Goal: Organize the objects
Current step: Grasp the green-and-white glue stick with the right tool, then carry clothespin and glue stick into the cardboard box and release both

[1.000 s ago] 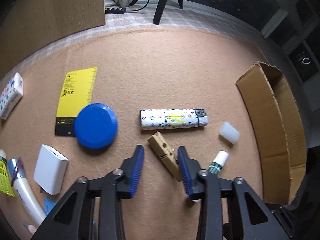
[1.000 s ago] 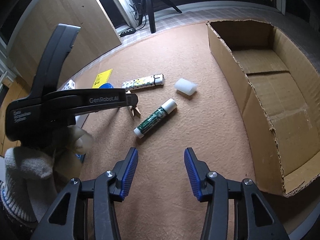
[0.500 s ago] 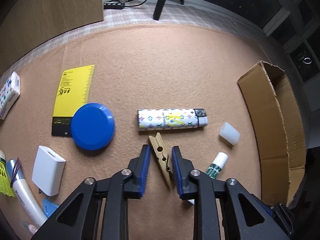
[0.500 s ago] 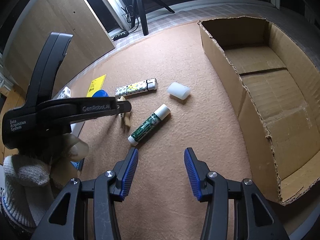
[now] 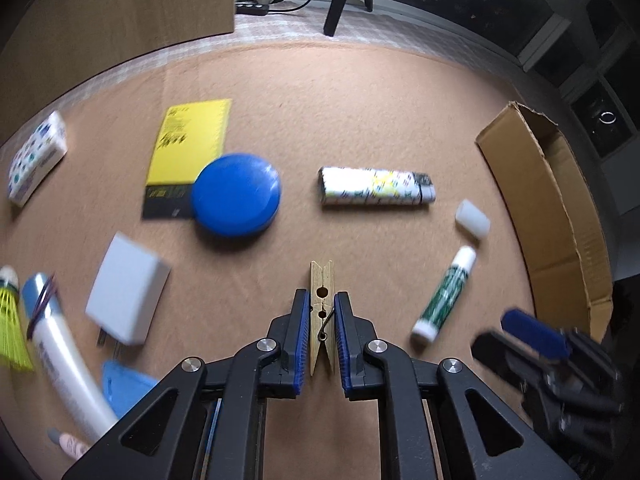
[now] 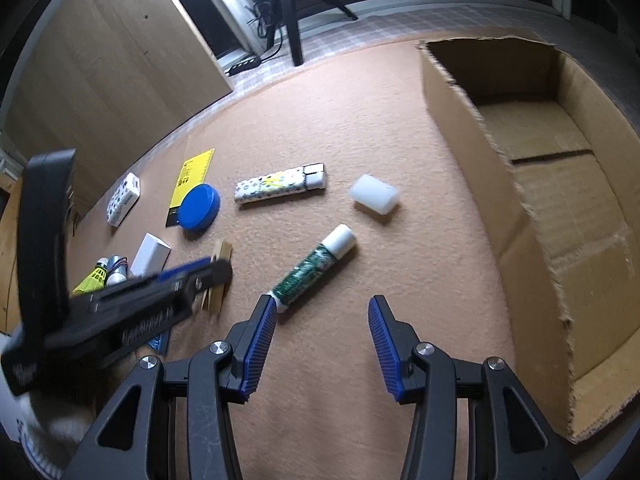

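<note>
The cardboard box [image 6: 532,216] at the right, the likely destination, is stiff corrugated board with ragged torn edges. A carried piece could catch on that rim.

The table [image 5: 360,120] wears a fuzzy tan felt, which could snag small things dragged across it.

The left hand-held gripper [image 5: 322,332] is closing its ribbed blue pads onto the clothespin [image 5: 321,308], which sits between them at the near middle. The pads already seem to touch its sides. That peg is smooth flat wood with a wire spring. Pinched on its narrow edges, it may twist or slip out when lifted.

The right hand-held gripper [image 6: 322,348] hangs open and empty, its left pad close to the glue stick [image 6: 314,268], a slick round tube that could roll if nudged.
</note>
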Motion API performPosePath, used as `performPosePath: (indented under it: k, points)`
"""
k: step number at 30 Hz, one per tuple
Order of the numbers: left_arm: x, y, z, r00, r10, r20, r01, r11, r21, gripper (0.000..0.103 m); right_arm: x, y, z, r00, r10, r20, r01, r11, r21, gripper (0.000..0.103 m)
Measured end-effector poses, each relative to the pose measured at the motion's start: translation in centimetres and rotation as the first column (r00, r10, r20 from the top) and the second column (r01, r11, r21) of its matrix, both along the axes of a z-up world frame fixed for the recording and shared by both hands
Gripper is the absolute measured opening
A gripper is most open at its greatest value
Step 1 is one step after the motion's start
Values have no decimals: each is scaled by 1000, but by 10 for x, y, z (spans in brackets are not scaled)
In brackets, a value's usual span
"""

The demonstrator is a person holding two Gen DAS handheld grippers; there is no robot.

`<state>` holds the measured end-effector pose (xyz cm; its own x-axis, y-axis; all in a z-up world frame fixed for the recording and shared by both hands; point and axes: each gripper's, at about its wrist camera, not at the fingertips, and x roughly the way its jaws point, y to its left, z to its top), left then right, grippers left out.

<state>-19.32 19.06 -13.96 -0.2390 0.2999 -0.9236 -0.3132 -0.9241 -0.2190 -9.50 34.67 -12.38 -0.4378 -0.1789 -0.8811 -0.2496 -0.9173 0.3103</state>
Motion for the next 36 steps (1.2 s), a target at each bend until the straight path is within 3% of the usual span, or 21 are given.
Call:
performPosePath:
  k: [9,14,21,24,33,36]
  points:
    - [46,-32,2,999,51,14,-51,999,15,13,-31,-1,-18,998,5,66,-6,1000,22,44]
    - [62,-46,4,997,78,9,-78,997,12,13,-44,-12,-18,994,71,82,-80,992,101,44]
    - [62,-53,11,997,72,-6,-72,997,17,32,-44,-28,-18,969,221,108,-239,951,198,20]
    - [63,-56,10,997,76,0,-76,997,12,32,-41,-30,-19,963,245,114,-263,945,193,14]
    - [70,-50,6,998,58,8,-58,998,8,31,-5,-35,-17,948,304,96,-317,931,179,14]
    - [71,-52,5,997,74,8,-74,997,10,14,10,-32,-16,950,302,77,-311,935,170,14]
